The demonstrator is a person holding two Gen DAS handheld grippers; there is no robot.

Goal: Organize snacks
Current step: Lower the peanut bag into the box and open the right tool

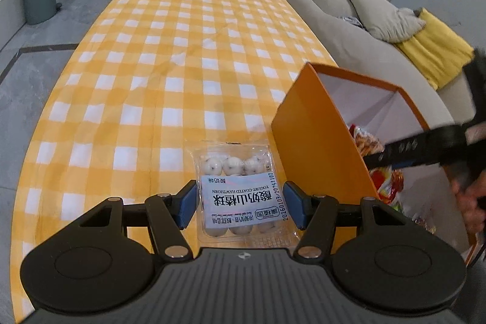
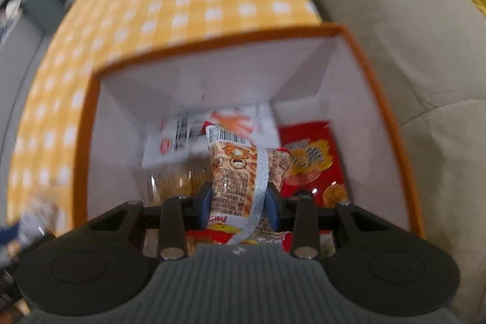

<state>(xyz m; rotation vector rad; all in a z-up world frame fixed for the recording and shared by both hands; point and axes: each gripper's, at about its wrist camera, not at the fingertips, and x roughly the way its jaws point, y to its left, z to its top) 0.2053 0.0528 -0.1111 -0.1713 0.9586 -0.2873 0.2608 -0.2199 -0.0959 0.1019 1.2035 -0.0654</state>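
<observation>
The worktop (image 1: 170, 56), long and covered in a yellow-and-white checked cloth, fills most of the left wrist view; a grey sofa (image 1: 340, 29) with a grey cushion and a yellow throw runs along its right side.

An orange box (image 1: 316, 138) with a white inside stands open at the worktop's near right corner. In the right wrist view the box (image 2: 379, 99) is seen from above, and several snack packets lie on its bottom: a white packet with a barcode (image 2: 182, 138) towards the far left, and a red packet (image 2: 309, 154) on the right.

The left tool (image 1: 241, 204) pinches a clear pack of yoghurt-coated hawthorn balls (image 1: 235, 193) between its blue pads, one pad against each side edge. The pack sits just left of the box's outer wall; whether it rests on the cloth or is lifted clear I cannot tell.

The right tool (image 2: 240, 204) points down into the box and pinches a striped orange-and-white snack packet (image 2: 240, 169), with the pads pressed against its sides. From the left wrist camera the right tool (image 1: 376, 157) reaches over the box's rim, with a person's hand (image 1: 470, 190) behind it, blurred.
</observation>
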